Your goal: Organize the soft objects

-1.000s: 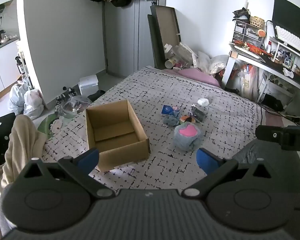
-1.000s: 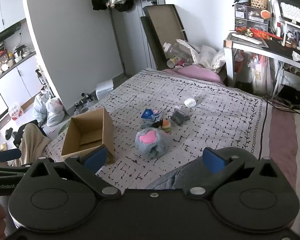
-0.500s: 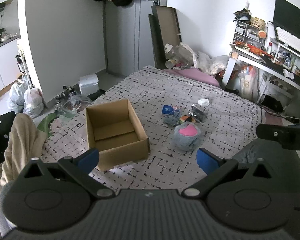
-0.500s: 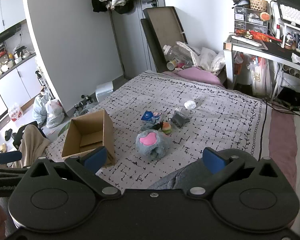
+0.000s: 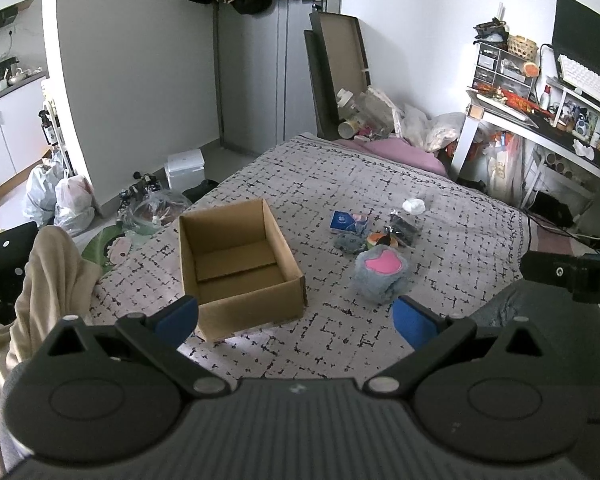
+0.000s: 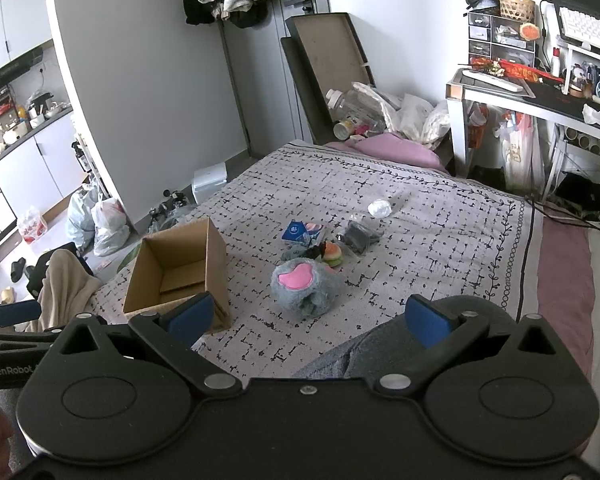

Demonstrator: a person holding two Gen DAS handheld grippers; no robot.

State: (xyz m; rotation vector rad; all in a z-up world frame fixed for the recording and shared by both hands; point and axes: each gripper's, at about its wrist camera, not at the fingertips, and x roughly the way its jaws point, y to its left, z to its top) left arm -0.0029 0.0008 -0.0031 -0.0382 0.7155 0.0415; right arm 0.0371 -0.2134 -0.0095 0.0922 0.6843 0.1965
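Note:
An open, empty cardboard box (image 5: 236,264) (image 6: 180,264) sits on the patterned bedspread (image 5: 340,184) at the near left. To its right lies a grey plush with a pink patch (image 5: 382,274) (image 6: 304,286). Behind it cluster a small grey soft item (image 5: 346,242), an orange-green toy (image 6: 332,254), a blue packet (image 5: 348,222) (image 6: 302,232), a dark pouch (image 6: 360,236) and a white ball (image 6: 379,208). My left gripper (image 5: 296,322) hangs open above the bed's near edge, holding nothing. My right gripper (image 6: 306,318) is open and empty too, short of the plush.
A person's grey-clad knee (image 6: 380,344) lies under the right gripper. A beige cloth (image 5: 48,272) drapes at the left. Bags and clutter (image 5: 64,200) cover the floor left of the bed. A cluttered desk (image 6: 532,92) stands at the right, a pink pillow (image 6: 384,148) at the far end.
Both views shifted only slightly; the right gripper drew back or rose a little. Nothing on the bed moved and both grippers stayed open.

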